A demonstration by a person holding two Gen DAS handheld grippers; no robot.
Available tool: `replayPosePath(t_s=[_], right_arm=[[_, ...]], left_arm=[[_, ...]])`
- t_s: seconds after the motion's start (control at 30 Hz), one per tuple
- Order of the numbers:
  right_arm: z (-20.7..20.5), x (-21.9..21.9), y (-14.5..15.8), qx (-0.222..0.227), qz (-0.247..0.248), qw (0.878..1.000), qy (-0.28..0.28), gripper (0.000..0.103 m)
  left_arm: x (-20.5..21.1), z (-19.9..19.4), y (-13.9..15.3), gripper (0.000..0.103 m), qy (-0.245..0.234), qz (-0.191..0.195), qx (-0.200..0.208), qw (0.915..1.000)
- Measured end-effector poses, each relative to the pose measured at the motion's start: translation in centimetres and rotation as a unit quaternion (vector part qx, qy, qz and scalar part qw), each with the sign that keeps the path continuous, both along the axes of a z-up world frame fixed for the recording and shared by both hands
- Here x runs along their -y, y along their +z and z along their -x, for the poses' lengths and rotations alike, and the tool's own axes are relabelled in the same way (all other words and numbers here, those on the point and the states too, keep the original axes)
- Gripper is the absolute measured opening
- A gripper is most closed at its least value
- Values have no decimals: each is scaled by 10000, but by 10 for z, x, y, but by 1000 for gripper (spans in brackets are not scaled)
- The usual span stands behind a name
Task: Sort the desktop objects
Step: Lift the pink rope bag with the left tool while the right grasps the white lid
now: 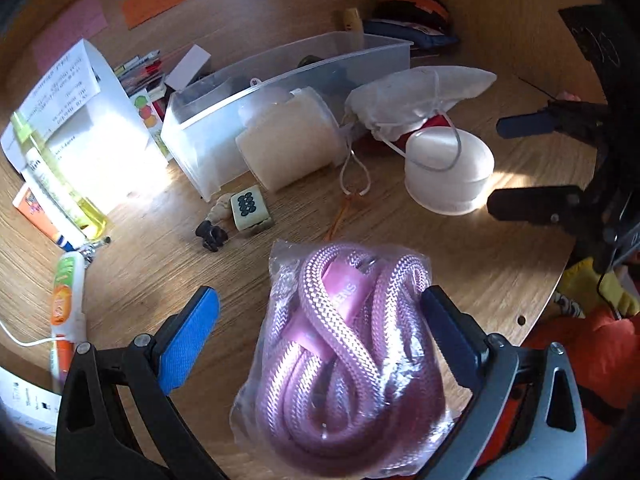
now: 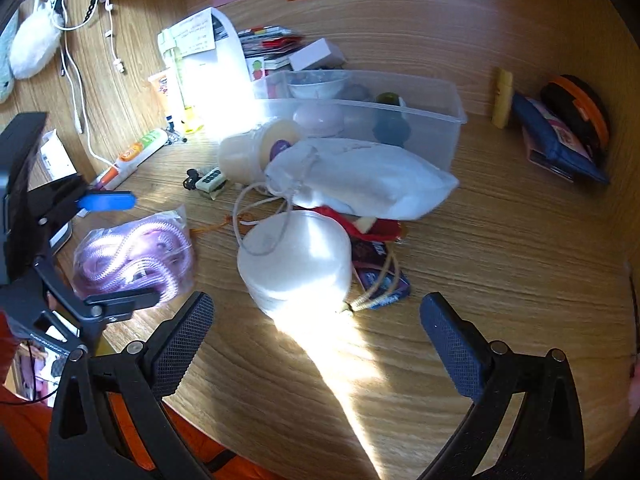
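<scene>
Bagged pink rope (image 1: 344, 364) lies on surface (image 1: 400, 232), between fingers of left gripper (image 1: 320, 336). Left gripper spread wide; right finger (image 1: 448, 332) touching bag, left finger (image 1: 188, 340) apart from it. Beyond rope: mahjong tile (image 1: 250, 210), black clip (image 1: 211, 235), white tub (image 1: 448, 168), cloth pouch (image 1: 416, 96), clear bin (image 1: 280, 92). Right gripper (image 2: 316, 344) spread wide, holding nothing, hovering over bare surface near tub (image 2: 296, 260). Rope (image 2: 136, 256) left of tub in right view.
</scene>
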State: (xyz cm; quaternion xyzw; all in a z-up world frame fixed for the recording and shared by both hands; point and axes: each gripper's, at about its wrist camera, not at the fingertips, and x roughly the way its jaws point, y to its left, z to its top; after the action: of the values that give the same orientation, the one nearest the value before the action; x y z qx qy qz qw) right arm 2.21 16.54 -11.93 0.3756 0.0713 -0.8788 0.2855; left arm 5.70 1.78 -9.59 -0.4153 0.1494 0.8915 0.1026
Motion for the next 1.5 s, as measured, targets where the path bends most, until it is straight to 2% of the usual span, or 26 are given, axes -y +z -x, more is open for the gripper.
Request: replayPosePath(t_s=[0.1,0.2,0.33,0.4,0.57,0.73,0.83,0.9,1.07,1.2,1.5], right_arm=[[3,7,0,-30,-52,10000,45,97],[7,12,1,48,-46,9999,95,87],[15,16,-3,265,27,9995,159,76],[15,19,-3,219,-16,9996,149,74],[15,28,-3,147,-182,9996,172,74],[17,40,-4,39,-402,9991,145,74],[20,43,-4,-24,-448,9990,68,62],[21,42,-4,3,-413,9991,74,62],[17,36,-1,75,-231,9996,155,62],[6,32,6,-50,-55,9996,286,62],[-10,14,24,-154,306,9986,415,62]], left_arm=[[11,1,-3,102,100,-355,108,9993],[19,-1,-6,102,172,-633,194,9977],[24,-7,-9,99,166,-846,242,9960],[23,-9,-10,95,82,-906,280,9955],[18,-6,-14,92,-40,-925,265,9953],[17,-1,-13,78,-92,-963,165,9952],[20,1,-12,71,-55,-981,117,9951],[23,2,-11,65,14,-1026,109,9947],[32,3,-8,59,228,-1205,92,9924],[34,1,-2,53,398,-1353,-21,9900],[35,-2,13,51,614,-1631,-303,9842]])
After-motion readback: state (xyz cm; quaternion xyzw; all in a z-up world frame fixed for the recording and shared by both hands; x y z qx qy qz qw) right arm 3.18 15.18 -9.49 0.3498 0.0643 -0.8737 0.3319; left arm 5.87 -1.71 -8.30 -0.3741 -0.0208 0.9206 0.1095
